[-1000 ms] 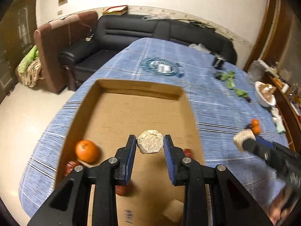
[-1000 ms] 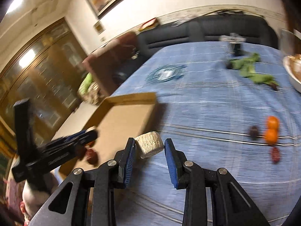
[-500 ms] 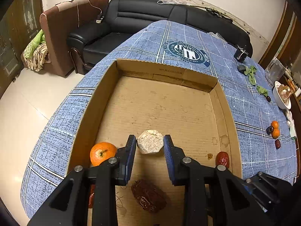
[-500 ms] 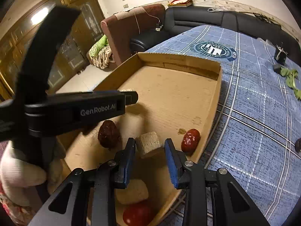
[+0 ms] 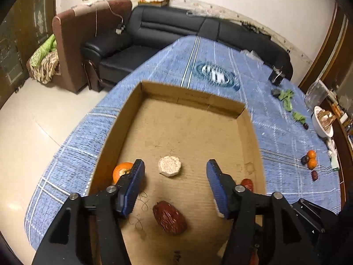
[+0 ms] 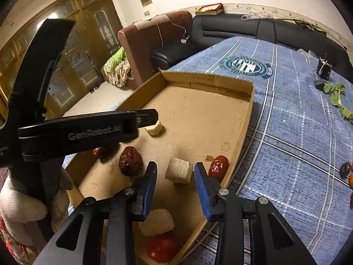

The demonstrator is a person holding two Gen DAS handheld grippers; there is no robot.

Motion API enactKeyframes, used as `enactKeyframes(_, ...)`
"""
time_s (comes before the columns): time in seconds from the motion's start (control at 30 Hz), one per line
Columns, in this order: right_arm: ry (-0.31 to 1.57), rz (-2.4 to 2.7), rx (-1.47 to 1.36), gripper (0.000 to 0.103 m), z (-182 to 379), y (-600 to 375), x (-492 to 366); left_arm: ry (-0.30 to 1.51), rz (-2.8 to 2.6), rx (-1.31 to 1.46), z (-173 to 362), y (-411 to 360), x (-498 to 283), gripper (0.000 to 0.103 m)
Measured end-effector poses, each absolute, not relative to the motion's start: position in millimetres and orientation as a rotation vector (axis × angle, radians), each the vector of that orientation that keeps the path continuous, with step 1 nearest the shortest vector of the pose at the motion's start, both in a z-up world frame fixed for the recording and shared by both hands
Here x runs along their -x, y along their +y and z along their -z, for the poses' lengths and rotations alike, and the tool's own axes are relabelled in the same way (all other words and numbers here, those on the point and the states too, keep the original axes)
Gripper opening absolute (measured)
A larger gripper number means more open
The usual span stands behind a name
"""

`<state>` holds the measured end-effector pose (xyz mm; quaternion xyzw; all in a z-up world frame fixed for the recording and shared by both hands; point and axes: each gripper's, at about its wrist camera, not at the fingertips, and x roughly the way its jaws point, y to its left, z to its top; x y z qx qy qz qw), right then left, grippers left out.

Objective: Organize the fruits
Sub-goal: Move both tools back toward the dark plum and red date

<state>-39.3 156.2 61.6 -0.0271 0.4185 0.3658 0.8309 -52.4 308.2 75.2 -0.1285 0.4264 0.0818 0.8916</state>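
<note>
A shallow cardboard box (image 5: 249,119) (image 6: 247,114) lies on the blue checked tablecloth. My left gripper (image 5: 175,177) is open over the box; a beige hexagonal puffed cake (image 5: 169,166) (image 6: 153,129) lies loose on the box floor between its fingers. My right gripper (image 6: 175,177) is open; a beige cake (image 6: 178,170) sits between its fingers without contact that I can see. In the box are an orange (image 5: 121,171), a dark red date (image 5: 169,217) (image 6: 130,161), a bright red date (image 6: 218,165) (image 5: 247,183), another beige cake (image 6: 156,222) and a red fruit (image 6: 162,248).
Two small oranges (image 5: 311,159), a dark fruit and a red date (image 5: 314,175) lie on the cloth at the right. Green leaves (image 5: 286,98) (image 6: 336,95), a white bowl (image 5: 320,125) and a small black object (image 6: 323,69) are farther back. A black sofa stands behind the table.
Both grippers have opened. The left one let its hexagonal cake go onto the box floor; the right one's jaws have spread off its cake. The left camera has pulled back a little.
</note>
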Motion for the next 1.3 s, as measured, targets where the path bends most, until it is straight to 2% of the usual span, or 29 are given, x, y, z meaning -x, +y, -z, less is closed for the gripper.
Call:
enactKeyframes(0.07,0.869,-0.777,0.044,0.04,-68.8,147.0,43.1,0.842,-0.181,0.256,-87.7,299.8,62.1,0.073)
enactKeyframes(0.2,0.848,-0.765,0.012,0.041,-78.6,123.2,50.3,0.766,-0.212,0.23,-106.6,279.6,80.5,0.084)
enactKeyframes(0.63,0.84,-0.534,-0.133,0.043,-76.2,-10.5,44.7,0.646,-0.171,0.022,-132.6,183.4,109.7,0.084)
enactKeyframes(1.03,0.805,-0.373,-0.24,0.044,-76.3,-108.8,42.7,0.681,-0.103,-0.034,-127.0,137.4,103.7,0.084)
enactKeyframes(1.3,0.804,-0.24,-0.331,0.044,-66.7,-163.0,28.9,0.784,0.021,-0.023,-98.1,108.0,91.4,0.084)
